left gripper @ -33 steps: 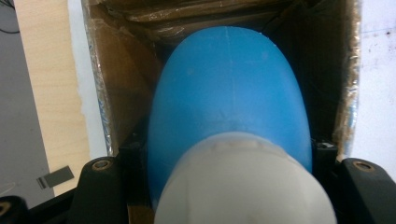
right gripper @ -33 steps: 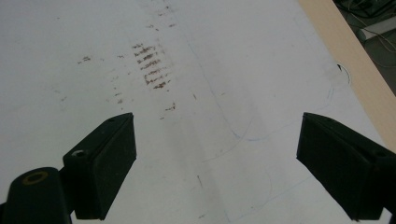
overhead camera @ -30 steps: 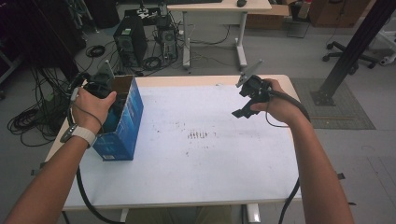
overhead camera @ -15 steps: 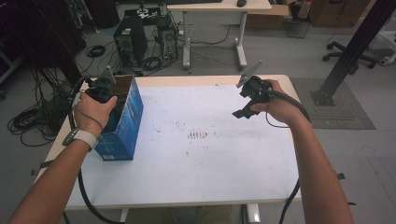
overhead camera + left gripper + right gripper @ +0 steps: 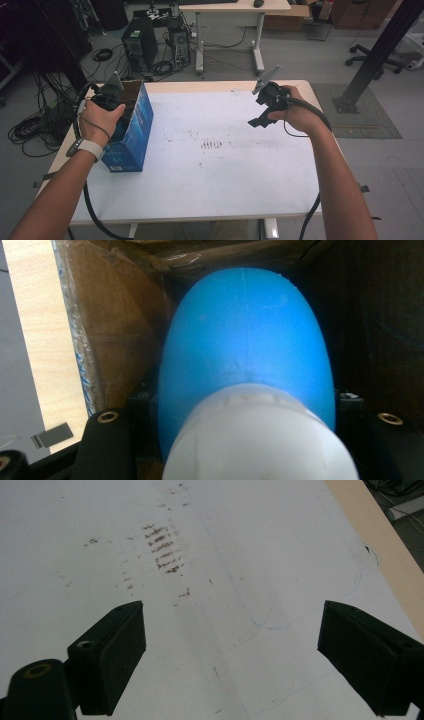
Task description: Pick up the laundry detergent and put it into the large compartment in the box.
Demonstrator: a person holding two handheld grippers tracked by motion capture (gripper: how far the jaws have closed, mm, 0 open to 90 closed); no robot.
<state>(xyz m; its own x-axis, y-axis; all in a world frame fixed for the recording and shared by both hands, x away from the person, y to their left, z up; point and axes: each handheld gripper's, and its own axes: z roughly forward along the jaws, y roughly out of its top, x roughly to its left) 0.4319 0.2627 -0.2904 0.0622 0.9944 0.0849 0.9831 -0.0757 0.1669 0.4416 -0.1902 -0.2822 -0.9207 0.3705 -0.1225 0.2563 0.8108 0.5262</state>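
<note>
Since the left hand rose: left tongs point(image 5: 111, 97) clenched on blue bottle point(image 5: 247, 340) above box point(image 5: 135, 130); right tongs point(image 5: 230, 660) released.

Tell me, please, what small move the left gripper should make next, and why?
Probably lift straight up: the left gripper sits inside the blue box, jaws closed on a blue bottle with cardboard walls close around it. The right gripper is open over the table.
</note>
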